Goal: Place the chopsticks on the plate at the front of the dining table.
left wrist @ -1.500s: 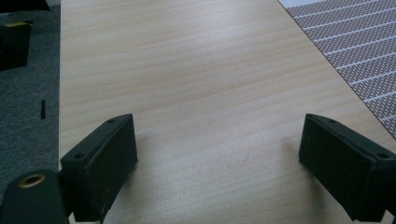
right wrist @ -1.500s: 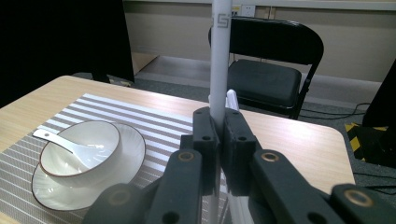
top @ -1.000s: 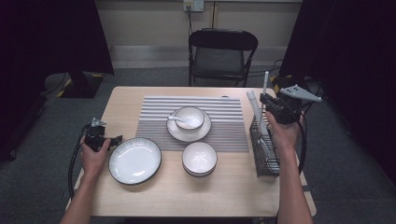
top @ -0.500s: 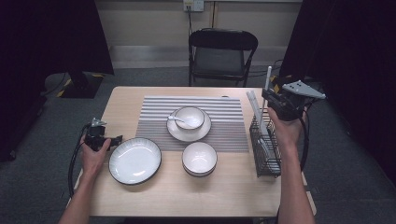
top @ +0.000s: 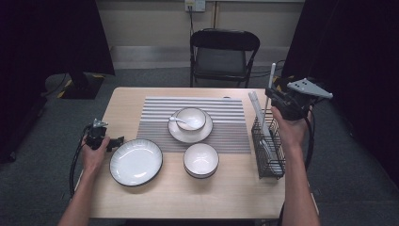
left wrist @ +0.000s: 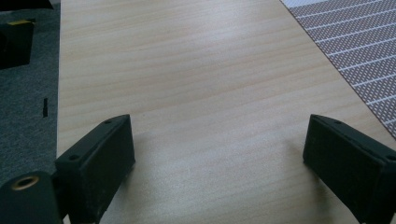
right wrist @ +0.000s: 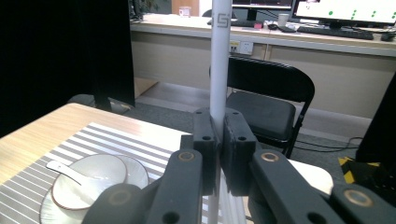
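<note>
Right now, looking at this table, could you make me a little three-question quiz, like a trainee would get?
1. True or false: the right gripper is clamped on a white chopstick.
2. Where does the spoon lie? A) in the small bowl on the saucer B) on the large plate C) in the wire rack
3. Fill in: the left gripper has its jaws ____ above bare tabletop.

Key:
1. True; the chopstick stands upright between the shut jaws, above the wire rack.
2. A; its handle pokes out over the rim of the small bowl, while the large plate carries nothing.
3. open; nothing sits between them.
</note>
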`<state>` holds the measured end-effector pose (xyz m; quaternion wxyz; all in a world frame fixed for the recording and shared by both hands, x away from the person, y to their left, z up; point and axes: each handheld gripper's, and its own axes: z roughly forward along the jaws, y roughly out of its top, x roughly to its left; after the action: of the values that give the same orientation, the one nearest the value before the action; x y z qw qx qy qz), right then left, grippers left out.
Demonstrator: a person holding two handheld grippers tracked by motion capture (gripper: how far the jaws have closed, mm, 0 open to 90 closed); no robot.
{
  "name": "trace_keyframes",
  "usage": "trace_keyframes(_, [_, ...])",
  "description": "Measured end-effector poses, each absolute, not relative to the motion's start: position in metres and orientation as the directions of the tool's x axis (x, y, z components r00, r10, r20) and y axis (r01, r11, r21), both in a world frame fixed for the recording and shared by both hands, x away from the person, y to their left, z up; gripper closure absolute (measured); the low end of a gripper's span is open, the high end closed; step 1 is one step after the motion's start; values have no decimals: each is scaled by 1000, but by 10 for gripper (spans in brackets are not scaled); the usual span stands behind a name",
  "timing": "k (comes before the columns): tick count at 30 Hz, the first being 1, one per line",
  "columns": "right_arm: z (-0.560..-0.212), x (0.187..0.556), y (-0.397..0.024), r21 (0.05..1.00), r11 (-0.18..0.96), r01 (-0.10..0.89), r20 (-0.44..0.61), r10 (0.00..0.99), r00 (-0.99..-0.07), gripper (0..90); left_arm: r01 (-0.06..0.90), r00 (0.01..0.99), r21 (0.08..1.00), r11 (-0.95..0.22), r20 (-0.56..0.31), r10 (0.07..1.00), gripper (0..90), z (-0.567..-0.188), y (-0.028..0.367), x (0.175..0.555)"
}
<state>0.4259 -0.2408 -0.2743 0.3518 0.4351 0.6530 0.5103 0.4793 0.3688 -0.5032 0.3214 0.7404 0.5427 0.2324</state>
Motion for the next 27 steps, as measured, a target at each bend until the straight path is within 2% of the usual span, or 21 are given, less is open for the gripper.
trace_keyframes(7, [-272,425,-237,973,100,206,-14,924,-383,856,655,297,731,-193,-13,955,86,-503,369,479])
trace_keyframes(11, [-273,426,-234,975,89,203,-3,921,-389,855,657,289,729,-190,-11,957,116,-502,370,478])
trace_keyframes(13, [-274,427,-232,975,87,206,1,919,-395,855,660,286,727,-189,-11,958,161,-501,370,477])
trace_keyframes(15, [-277,428,-229,974,82,209,8,916,-400,855,661,297,728,-184,-29,954,152,-500,370,477])
trace_keyframes(24, [-289,436,-215,972,78,223,24,905,-424,854,586,360,783,-208,-21,933,166,-481,362,470])
trace_keyframes(27, [-289,436,-212,973,70,218,31,903,-428,854,553,365,803,-224,8,931,170,-473,358,467])
